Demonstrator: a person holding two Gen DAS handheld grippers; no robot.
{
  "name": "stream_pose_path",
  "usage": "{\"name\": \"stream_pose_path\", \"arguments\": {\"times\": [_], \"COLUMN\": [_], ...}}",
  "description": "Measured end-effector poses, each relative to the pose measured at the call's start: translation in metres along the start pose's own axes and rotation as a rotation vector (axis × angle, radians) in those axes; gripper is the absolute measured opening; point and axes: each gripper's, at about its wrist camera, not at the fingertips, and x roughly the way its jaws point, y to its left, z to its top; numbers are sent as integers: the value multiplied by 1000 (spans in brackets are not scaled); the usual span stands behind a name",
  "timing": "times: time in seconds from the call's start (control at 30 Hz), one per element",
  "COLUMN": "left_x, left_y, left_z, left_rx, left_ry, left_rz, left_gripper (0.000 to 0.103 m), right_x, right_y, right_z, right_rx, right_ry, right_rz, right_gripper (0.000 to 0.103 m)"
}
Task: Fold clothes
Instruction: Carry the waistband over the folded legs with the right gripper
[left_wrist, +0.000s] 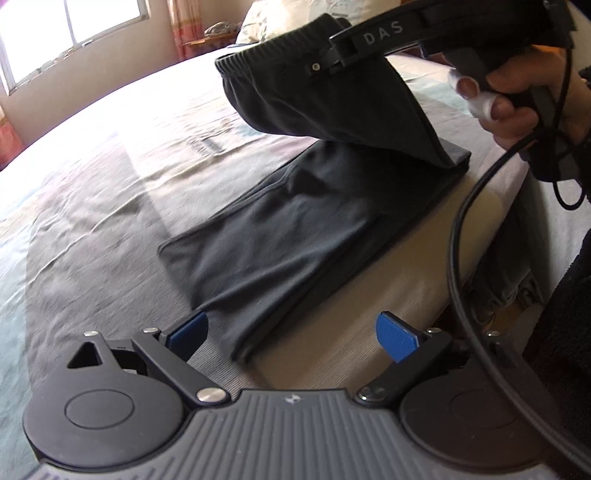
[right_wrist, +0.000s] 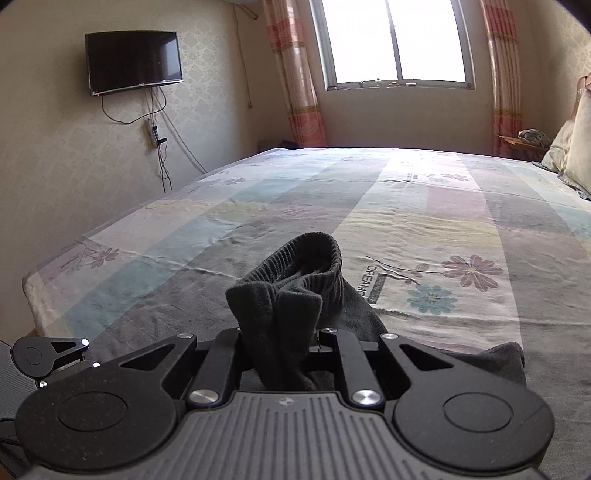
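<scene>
Landmark: the black trousers (left_wrist: 295, 229), lying along the near edge of the bed (left_wrist: 110, 155), legs flat, waist end raised.

Left gripper (left_wrist: 291, 332): jaws stand wide apart and hold nothing. It hovers at the leg-hem end of the trousers, one blue pad (left_wrist: 186, 330) at the hem's outer side, the other clear of the cloth.

Right gripper (right_wrist: 280, 350): jaws nearly closed, clamped on a bunch of the ribbed waistband (right_wrist: 306, 266). It carries the waist end above the flat legs, with the fold line at the trousers' far end by the mattress edge.

Risks, judged from this position:
- The hem end is unpinned. A pull from the raised waist is likely to drag the flat legs along the sheet and skew the fold.
- The grip takes a crumpled bunch, not a flat edge; the upper layer may land twisted or wrinkled.
- The trousers lie close to the mattress edge; a sideways shift could slide a leg off.
- The black cable (left_wrist: 465, 236) hangs beside the trousers and could snag the cloth.
</scene>
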Motion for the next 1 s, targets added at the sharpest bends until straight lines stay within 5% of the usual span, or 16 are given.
{"name": "stream_pose_path", "arguments": {"times": [1.0], "left_x": [-11], "left_y": [31], "left_z": [-21], "left_rx": [-145], "left_ry": [37], "left_rz": [86], "left_gripper": [98], "right_x": [73], "right_y": [72], "right_z": [-27], "right_rx": [-305], "right_ry": [186], "right_rz": [47], "right_gripper": [19]}}
